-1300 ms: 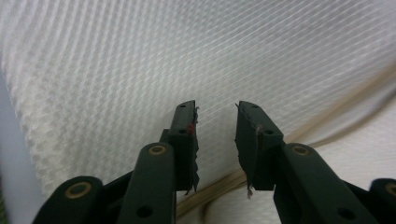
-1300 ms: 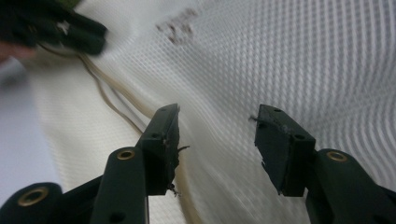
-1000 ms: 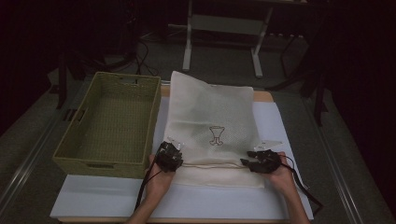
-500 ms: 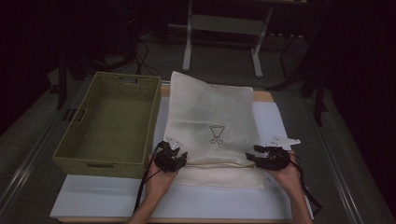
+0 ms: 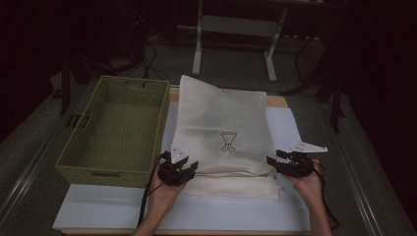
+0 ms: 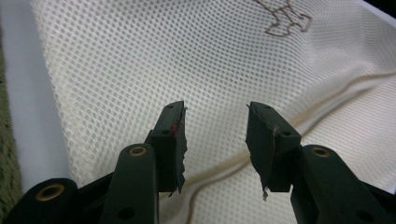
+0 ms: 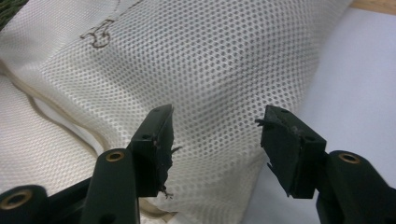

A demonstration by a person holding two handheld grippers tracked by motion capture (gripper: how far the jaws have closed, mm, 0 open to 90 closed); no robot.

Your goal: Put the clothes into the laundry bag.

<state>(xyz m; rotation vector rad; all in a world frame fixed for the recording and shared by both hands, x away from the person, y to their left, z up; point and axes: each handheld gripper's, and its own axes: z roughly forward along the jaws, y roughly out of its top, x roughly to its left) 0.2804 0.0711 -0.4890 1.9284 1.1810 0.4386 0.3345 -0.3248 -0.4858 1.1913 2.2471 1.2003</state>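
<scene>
The left gripper [image 5: 189,168] is hovering over the near left edge of the mesh bag [image 5: 223,123], its jaws standing apart with nothing between them; they have just been opening. In the left gripper view [image 6: 215,133] the cream netting is lying below the gap, untouched by the pads. The right gripper [image 5: 272,161] is sitting at the bag's near right edge, jaws likewise parted and holding nothing, and they too have just been opening; in the right gripper view [image 7: 215,130] the mesh is showing under them with bare white mat to one side.

The bag is a cream, honeycomb-weave fabric piece lying flat and folded, with a doubled layer and a corded seam running along its near edge. A small brown embroidered emblem [image 5: 228,141], shaped something like a cup, is sitting near its middle; no letters can be read on it.

The bag is resting on a white mat [image 5: 290,128] on the wooden table [image 5: 276,101], its far edge reaching toward the table's back rim. A green woven basket [image 5: 115,130] is standing just beside its left edge. To the right the mat is lying open, and a bare strip is running along the near side in front of the hands.
</scene>
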